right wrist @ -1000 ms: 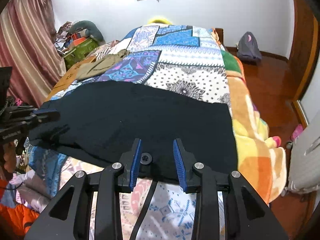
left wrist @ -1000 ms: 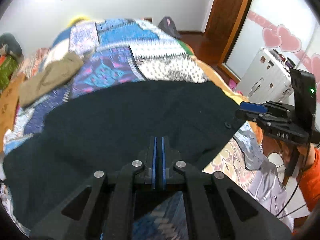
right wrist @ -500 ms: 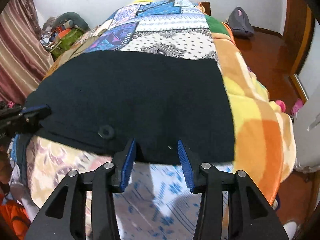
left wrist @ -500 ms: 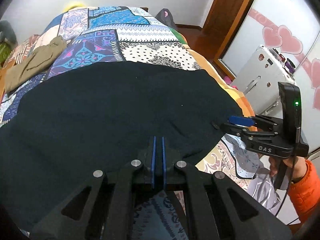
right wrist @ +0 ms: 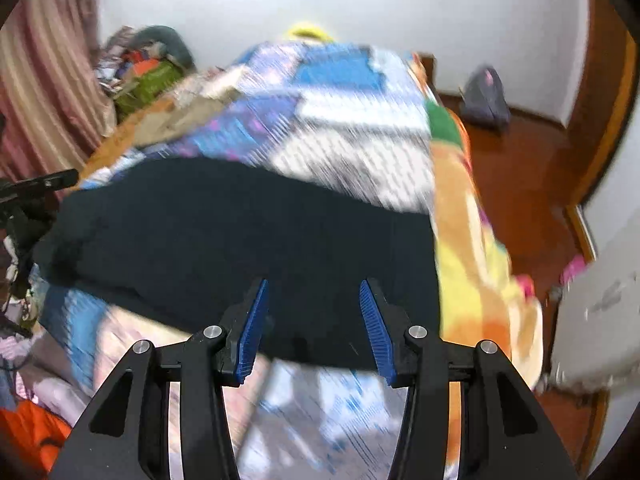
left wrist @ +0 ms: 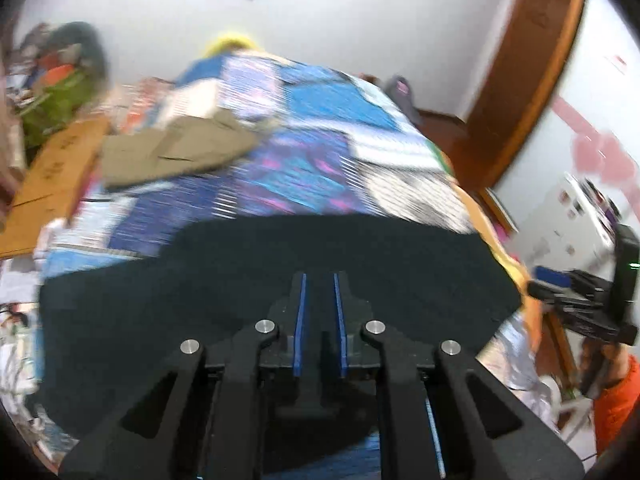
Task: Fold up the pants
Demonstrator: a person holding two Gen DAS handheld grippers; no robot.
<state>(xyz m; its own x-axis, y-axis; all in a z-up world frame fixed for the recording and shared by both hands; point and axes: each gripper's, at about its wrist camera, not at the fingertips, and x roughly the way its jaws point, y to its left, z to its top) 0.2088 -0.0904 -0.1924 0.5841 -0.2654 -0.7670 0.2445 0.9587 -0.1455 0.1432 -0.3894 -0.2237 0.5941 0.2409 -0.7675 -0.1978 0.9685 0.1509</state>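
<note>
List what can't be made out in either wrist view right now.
- Quilt pattern: motion blur, both views.
- Near hem of the black pants: left view, hidden behind the left gripper, whose jaws are opening.
- Pants' left end: right view, smeared by blur.
- Right gripper opening; blur hides whether it touches cloth.

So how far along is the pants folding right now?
Done: the black pants lie doubled over, flat on the patchwork bedspread. In hand: nothing; the left tongs and right tongs are opening with no cloth between the pads. Left: probably another fold, hard to tell through the blur.
</note>
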